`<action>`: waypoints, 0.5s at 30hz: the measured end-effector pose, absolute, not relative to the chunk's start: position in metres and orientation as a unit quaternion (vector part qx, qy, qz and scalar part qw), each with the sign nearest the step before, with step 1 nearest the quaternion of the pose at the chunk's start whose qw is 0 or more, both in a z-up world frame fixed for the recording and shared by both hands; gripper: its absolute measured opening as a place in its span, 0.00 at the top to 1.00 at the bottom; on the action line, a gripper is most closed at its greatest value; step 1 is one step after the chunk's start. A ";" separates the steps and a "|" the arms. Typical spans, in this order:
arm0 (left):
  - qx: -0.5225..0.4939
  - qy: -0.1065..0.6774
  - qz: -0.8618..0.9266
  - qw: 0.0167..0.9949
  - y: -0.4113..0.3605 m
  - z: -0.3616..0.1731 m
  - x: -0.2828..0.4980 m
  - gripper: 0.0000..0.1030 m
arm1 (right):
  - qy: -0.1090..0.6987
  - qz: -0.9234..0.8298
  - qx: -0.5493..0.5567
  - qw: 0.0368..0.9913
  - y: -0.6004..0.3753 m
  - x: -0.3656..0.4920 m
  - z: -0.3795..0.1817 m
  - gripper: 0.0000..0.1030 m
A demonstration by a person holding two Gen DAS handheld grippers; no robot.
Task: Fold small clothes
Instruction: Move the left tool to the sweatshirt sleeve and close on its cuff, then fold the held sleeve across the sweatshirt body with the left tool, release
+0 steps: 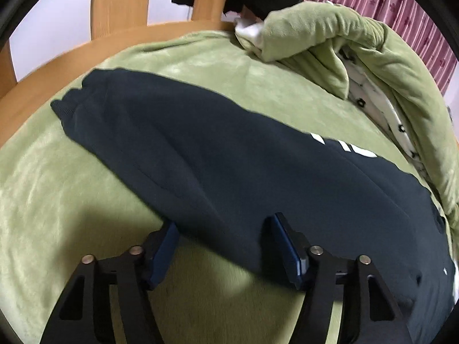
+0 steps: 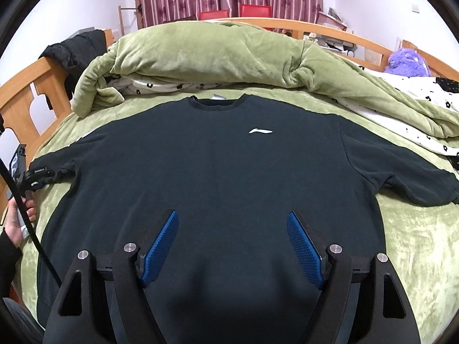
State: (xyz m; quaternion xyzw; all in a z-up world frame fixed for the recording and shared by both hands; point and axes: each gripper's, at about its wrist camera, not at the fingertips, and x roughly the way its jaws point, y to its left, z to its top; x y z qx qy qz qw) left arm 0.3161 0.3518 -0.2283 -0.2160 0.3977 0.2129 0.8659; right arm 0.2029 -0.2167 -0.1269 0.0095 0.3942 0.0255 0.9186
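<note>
1. The bed (image 2: 401, 258), covered in a green blanket, carries everything; a bunched quilt (image 2: 200, 57) lies along its far side.
2. The sweatshirt (image 2: 223, 172) lies flat and face up on the bed, collar toward the quilt, both sleeves spread out sideways. No fold shows yet, so I judge the task to be at its first step.
3. The left gripper (image 1: 223, 243) is at the left sleeve (image 1: 160, 143), fingers wide apart and straddling the sleeve's near edge, clamping nothing.
4. The right gripper (image 2: 232, 246) hovers over the lower body of the sweatshirt, fingers wide apart and empty.
5. Next, I judge, the left fingers must close on the sleeve and carry it inward across the chest.
</note>
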 end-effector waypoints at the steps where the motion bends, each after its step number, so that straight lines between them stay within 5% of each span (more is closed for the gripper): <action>1: -0.209 0.395 0.218 0.868 0.351 -0.227 0.319 0.56 | 0.397 0.028 0.010 0.917 -0.216 0.204 -0.128 0.25; 2: -0.201 0.391 0.222 0.870 0.351 -0.224 0.321 0.77 | 0.399 0.031 0.009 0.916 -0.215 0.205 -0.129 0.25; 3: -0.195 0.387 0.228 0.872 0.351 -0.220 0.324 0.87 | 0.402 0.034 0.008 0.915 -0.215 0.205 -0.130 0.25; 5: -0.180 0.371 0.226 0.882 0.350 -0.204 0.328 0.92 | 0.403 0.039 0.004 0.914 -0.214 0.205 -0.130 0.25; 15: -0.112 0.277 0.167 0.940 0.275 -0.077 0.345 0.94 | 0.386 0.056 0.042 0.920 -0.225 0.188 -0.115 0.25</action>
